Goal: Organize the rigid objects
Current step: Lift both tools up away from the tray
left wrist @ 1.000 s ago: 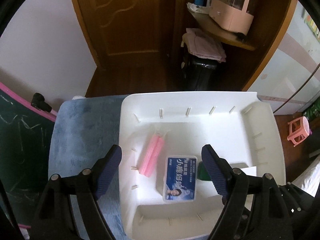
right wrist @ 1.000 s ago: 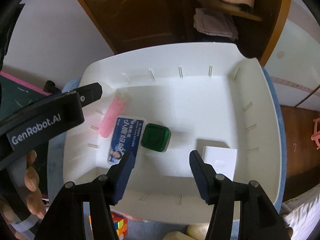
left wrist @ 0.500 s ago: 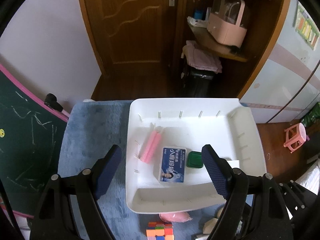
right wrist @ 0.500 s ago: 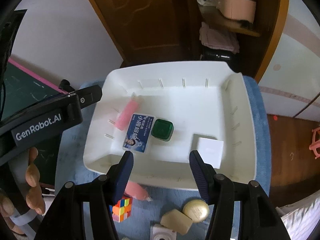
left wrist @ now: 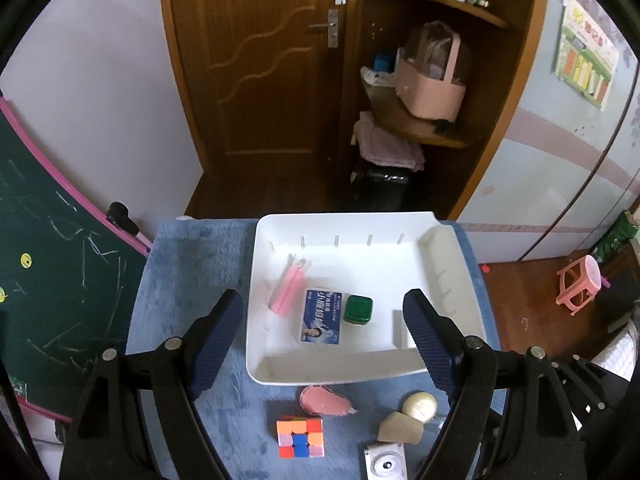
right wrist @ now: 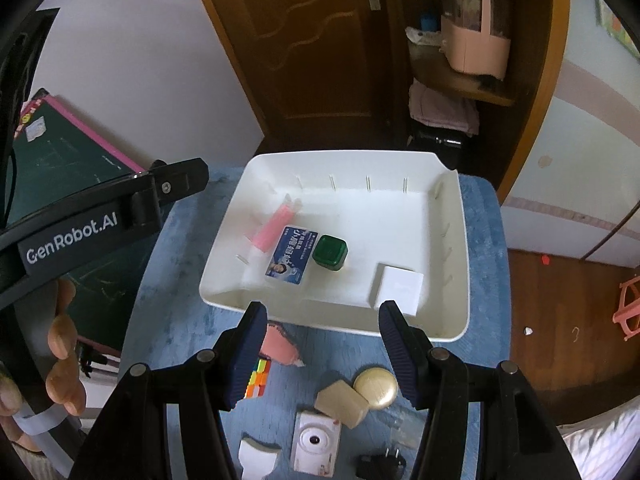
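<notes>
A white tray (left wrist: 360, 372) lies on a blue mat and holds a pink tube (left wrist: 286, 290), a blue printed box (left wrist: 322, 316), a green square jar (left wrist: 358, 309) and a white box (right wrist: 398, 286). In front of the tray lie a Rubik's cube (left wrist: 299, 437), a pink pouch (left wrist: 324, 400), a gold round tin (right wrist: 376, 386), a beige block (right wrist: 340, 402), a white camera (right wrist: 316, 442), a white piece (right wrist: 258, 456) and a black plug (right wrist: 380, 464). My left gripper (left wrist: 322, 296) hangs open and empty high above the tray. My right gripper (right wrist: 322, 312) is open and empty over the tray's near rim.
The blue mat (left wrist: 192, 280) ends just beyond the tray. A green chalkboard (left wrist: 48, 240) stands at the left, and a wooden door (left wrist: 260, 80) and shelves are behind. A pink stool (left wrist: 580, 284) sits on the floor at the right. A hand (right wrist: 60, 352) holds the left gripper's handle.
Both grippers have risen and drawn back from the tray, so it looks smaller and the loose objects in front of it have come into view. Neither jaw gap changed.
</notes>
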